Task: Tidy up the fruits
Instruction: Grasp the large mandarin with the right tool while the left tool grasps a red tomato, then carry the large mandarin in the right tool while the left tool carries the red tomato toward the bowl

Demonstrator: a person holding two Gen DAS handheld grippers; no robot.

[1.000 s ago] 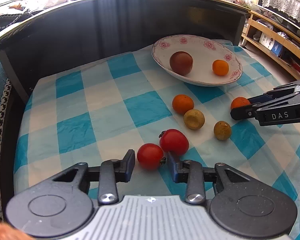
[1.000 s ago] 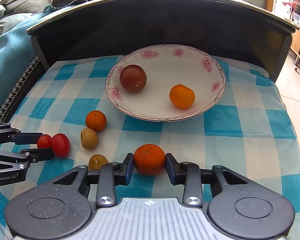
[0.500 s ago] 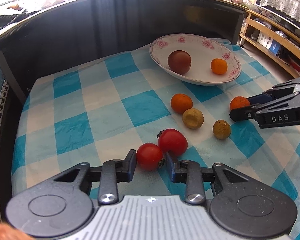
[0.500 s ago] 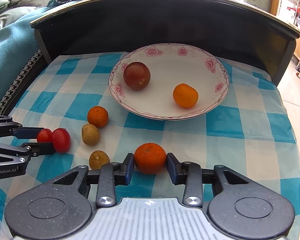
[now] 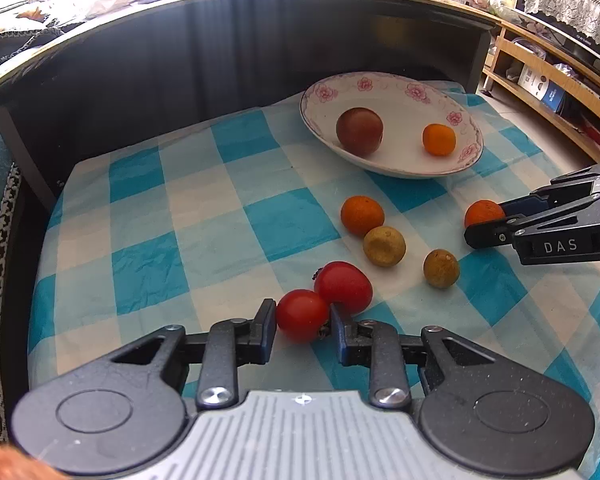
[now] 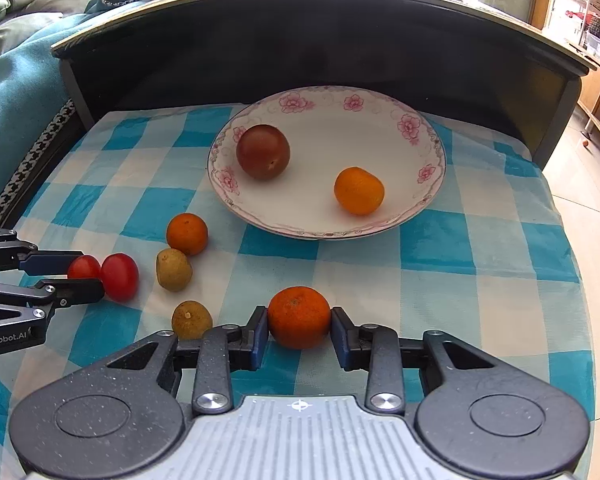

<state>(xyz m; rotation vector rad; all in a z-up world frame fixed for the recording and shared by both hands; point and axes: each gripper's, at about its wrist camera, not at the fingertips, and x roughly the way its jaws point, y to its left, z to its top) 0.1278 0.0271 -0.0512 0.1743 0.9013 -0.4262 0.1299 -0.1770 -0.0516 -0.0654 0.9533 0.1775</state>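
Note:
On the blue-checked cloth, my left gripper (image 5: 302,320) is shut on a small red tomato (image 5: 302,314), which touches a bigger tomato (image 5: 343,287). My right gripper (image 6: 299,324) has its fingers against both sides of an orange (image 6: 299,316) that rests on the cloth. A floral plate (image 6: 292,102) at the back holds a dark red fruit (image 6: 263,152) and a small orange (image 6: 358,191). Between the grippers lie a loose orange (image 5: 362,215) and two yellow-brown fruits (image 5: 384,246) (image 5: 441,268).
A dark curved wall (image 5: 220,60) rings the back and left of the cloth, close behind the plate. A teal sofa (image 6: 12,120) lies to the left. Wooden shelves (image 5: 552,80) stand off the cloth's right edge.
The left jaws have narrowed onto the small tomato. The right gripper stays around its orange, with the camera slightly nearer the plate.

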